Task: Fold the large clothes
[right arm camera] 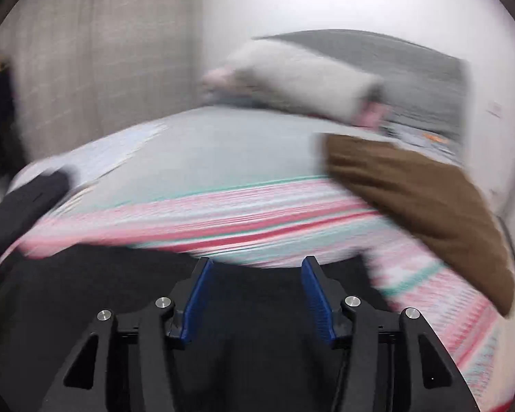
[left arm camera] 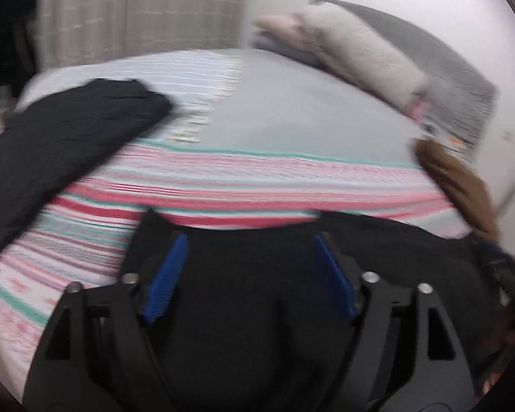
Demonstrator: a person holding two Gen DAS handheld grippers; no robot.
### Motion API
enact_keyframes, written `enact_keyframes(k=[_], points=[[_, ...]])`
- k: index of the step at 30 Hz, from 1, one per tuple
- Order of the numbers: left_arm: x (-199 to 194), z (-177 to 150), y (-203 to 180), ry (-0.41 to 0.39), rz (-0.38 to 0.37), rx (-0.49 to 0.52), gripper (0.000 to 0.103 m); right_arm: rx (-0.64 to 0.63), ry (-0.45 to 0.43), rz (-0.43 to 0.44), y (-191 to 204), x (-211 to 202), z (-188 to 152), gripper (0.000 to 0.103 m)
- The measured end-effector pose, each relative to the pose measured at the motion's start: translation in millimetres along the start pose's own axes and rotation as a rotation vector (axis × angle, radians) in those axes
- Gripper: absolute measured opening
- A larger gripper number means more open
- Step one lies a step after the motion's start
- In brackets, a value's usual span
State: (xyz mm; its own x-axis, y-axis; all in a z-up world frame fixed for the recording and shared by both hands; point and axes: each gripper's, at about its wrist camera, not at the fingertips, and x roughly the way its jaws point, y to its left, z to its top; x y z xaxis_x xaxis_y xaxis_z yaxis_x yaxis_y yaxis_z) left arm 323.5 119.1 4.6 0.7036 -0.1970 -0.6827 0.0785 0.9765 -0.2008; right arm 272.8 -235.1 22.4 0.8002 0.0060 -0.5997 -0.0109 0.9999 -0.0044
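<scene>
A black garment (left arm camera: 250,292) lies on the near edge of the bed, over a pink, white and teal striped blanket (left arm camera: 257,178). My left gripper (left arm camera: 249,240) hangs over it, open, its blue pads (left arm camera: 164,285) wide apart and pressing on nothing. In the right wrist view the same black garment (right arm camera: 86,274) spreads to the left under my right gripper (right arm camera: 256,261), which is also open with its blue pads (right arm camera: 314,295) apart above the cloth's far edge. Both views are blurred.
A second dark garment (left arm camera: 68,130) lies on the bed's left side and a brown garment (right arm camera: 412,199) on its right. Pillows (right arm camera: 302,79) lean on a grey headboard (right arm camera: 412,68) at the far end. A curtain (left arm camera: 137,10) hangs behind, beside a white wall.
</scene>
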Motion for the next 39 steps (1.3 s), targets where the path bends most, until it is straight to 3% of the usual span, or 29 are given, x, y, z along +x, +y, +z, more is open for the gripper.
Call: enact_keyframes(k=[2,4,6,9,10,11,12,14,15,16,18,20,23,25,27,32,36,39], points=[[12,-9,-19,0.043,-0.017,0.069,0.08,-0.082,0.08,0.113,43,11,-7,0.054],[38,-19,-20,0.089,0.097,0.168,0.08,-0.169,0.15,0.156,74,28,-21,0.055],[61,-22,8,0.148,0.199,0.183,0.08,-0.203,0.197,0.125,73,44,-33,0.054],[70,-11,82,0.198,0.287,0.038,0.076,-0.09,0.245,0.07,5,66,-34,0.055],[68,-7,105,0.2,0.311,0.001,0.075,-0.067,0.259,-0.015,-28,73,-33,0.055],[66,-1,133,0.215,0.398,-0.026,0.075,-0.059,0.28,-0.113,-55,79,-34,0.055],[64,2,151,0.222,0.45,-0.027,0.075,-0.025,0.32,-0.208,-94,85,-37,0.055],[61,2,175,0.244,0.572,0.007,0.071,0.185,0.373,-0.219,-168,83,-45,0.055],[52,1,190,0.24,0.616,0.034,0.071,0.279,0.4,-0.275,-197,78,-49,0.055],[47,-1,195,0.234,0.611,0.027,0.071,0.335,0.393,-0.314,-224,67,-55,0.055],[20,-3,206,0.192,0.546,-0.047,0.071,0.315,0.385,-0.428,-242,49,-60,0.055],[-4,-5,199,0.149,0.468,-0.088,0.071,0.295,0.328,-0.414,-244,27,-62,0.056],[-34,-13,163,0.097,0.36,-0.071,0.076,0.242,0.257,-0.347,-215,-4,-61,0.057],[-55,-22,127,0.063,0.28,-0.052,0.082,0.195,0.222,-0.269,-177,-23,-55,0.058],[-76,-36,92,0.048,0.19,-0.04,0.086,0.158,0.199,-0.193,-139,-35,-58,0.066],[-80,-81,10,0.085,0.001,0.021,0.092,-0.012,0.193,0.005,-19,-57,-73,0.074],[-70,-121,-9,0.144,-0.051,-0.005,0.092,-0.183,0.207,0.128,58,-71,-98,0.075],[-76,-139,15,0.085,-0.042,-0.069,0.092,-0.223,0.173,0.109,65,-73,-121,0.081]])
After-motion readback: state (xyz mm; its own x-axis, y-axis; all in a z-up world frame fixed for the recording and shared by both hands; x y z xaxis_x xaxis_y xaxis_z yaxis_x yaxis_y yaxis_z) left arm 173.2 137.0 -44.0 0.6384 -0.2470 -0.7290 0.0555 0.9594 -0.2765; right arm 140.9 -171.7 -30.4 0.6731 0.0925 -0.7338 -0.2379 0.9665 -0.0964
